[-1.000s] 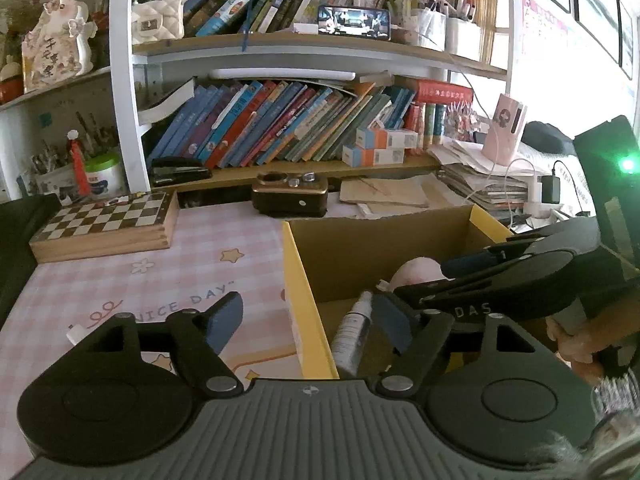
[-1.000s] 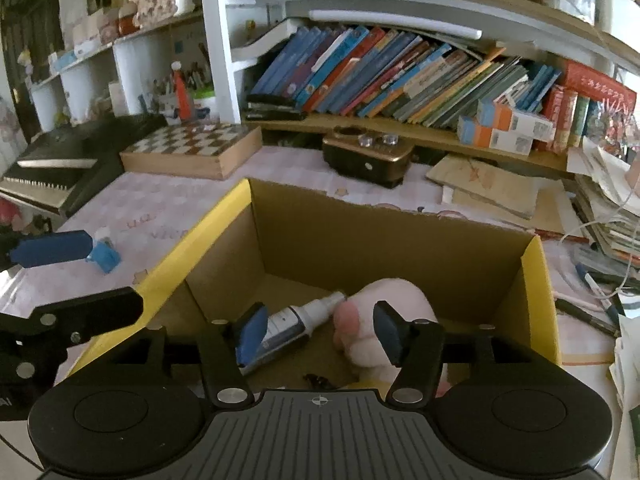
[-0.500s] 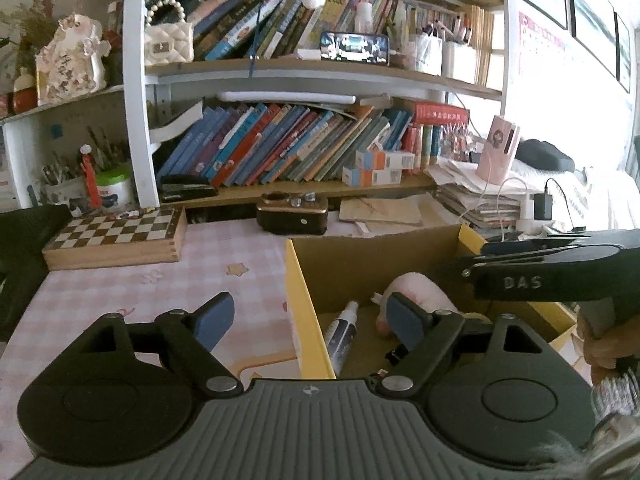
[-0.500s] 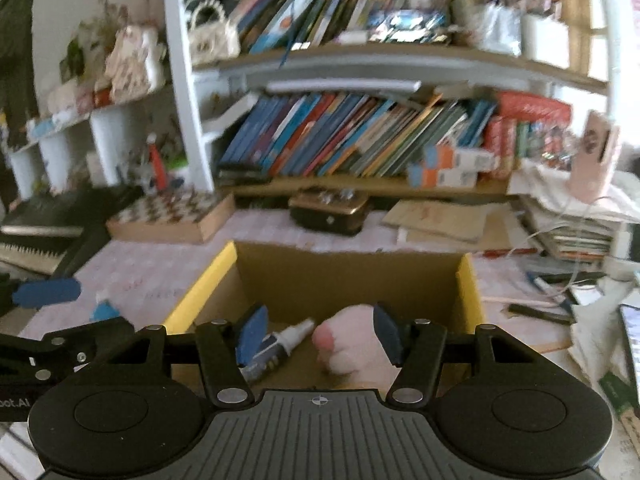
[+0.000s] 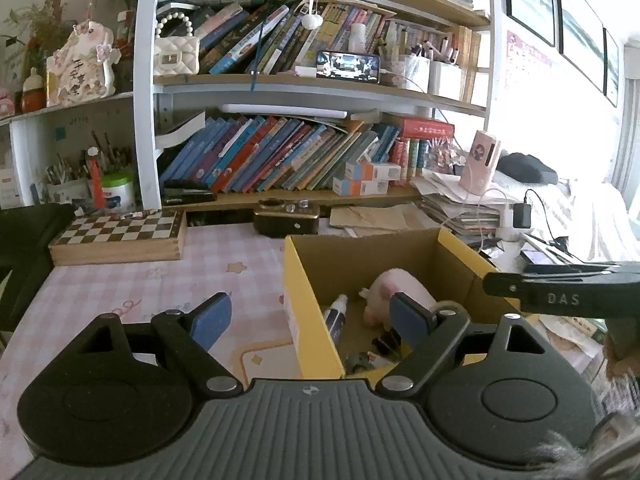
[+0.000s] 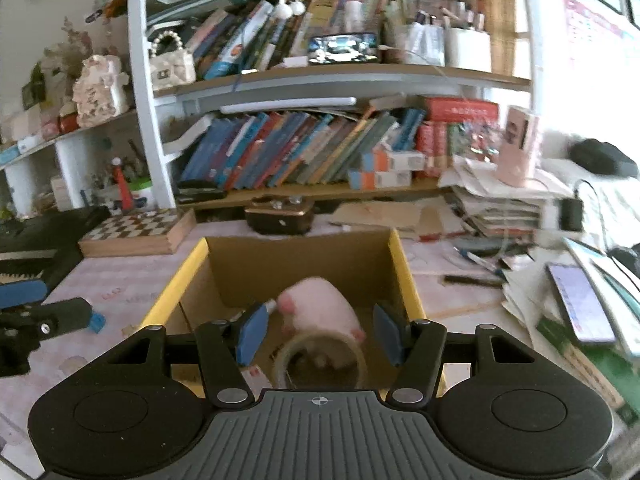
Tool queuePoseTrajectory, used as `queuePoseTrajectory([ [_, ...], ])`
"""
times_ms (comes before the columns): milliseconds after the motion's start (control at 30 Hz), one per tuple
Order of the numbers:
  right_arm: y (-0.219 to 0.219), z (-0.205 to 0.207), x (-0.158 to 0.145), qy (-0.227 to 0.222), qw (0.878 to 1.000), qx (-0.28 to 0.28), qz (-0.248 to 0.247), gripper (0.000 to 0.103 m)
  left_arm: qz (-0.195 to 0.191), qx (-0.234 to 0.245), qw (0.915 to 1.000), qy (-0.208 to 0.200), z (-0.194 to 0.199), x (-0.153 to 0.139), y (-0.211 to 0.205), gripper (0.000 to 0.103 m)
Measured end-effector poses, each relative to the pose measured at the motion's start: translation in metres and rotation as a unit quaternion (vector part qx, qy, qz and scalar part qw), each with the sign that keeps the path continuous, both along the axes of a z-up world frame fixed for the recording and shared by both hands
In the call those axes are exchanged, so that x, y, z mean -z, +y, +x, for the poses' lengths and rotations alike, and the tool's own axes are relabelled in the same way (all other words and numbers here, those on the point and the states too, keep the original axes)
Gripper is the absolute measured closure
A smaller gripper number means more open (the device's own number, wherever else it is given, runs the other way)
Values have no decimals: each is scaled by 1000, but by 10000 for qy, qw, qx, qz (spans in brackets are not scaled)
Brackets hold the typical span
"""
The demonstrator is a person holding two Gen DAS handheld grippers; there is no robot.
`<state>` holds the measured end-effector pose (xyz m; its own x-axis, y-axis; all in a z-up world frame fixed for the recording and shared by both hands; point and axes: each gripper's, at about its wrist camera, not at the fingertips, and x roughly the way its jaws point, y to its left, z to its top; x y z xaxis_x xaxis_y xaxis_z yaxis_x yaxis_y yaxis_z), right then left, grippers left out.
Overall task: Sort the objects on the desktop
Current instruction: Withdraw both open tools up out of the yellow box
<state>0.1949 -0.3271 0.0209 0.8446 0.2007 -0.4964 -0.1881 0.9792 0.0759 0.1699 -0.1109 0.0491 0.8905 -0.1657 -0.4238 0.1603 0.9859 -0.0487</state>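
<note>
Right hand-held gripper (image 6: 318, 336) open, empty, above box (image 6: 402, 268) w/ pink plush (image 6: 320, 304), tape roll (image 6: 320, 360).

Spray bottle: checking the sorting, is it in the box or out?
In: the spray bottle lies inside the box, beside the pink plush toy.

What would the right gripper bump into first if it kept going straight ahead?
Probably the tape roll lying in the box, just ahead between the right gripper's jaws, with the pink plush behind it. Depth is hard to judge.
</note>
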Motion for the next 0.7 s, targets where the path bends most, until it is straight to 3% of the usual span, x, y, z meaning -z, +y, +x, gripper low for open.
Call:
queuePoseTrajectory([
  [400, 35, -64, 13, 345, 9986, 390, 79, 43, 12, 257, 9994, 216, -43, 12, 43, 16],
  [700, 80, -111, 35, 789, 9957, 478, 132, 43, 24, 352, 9976, 596, -73, 32, 75, 16],
])
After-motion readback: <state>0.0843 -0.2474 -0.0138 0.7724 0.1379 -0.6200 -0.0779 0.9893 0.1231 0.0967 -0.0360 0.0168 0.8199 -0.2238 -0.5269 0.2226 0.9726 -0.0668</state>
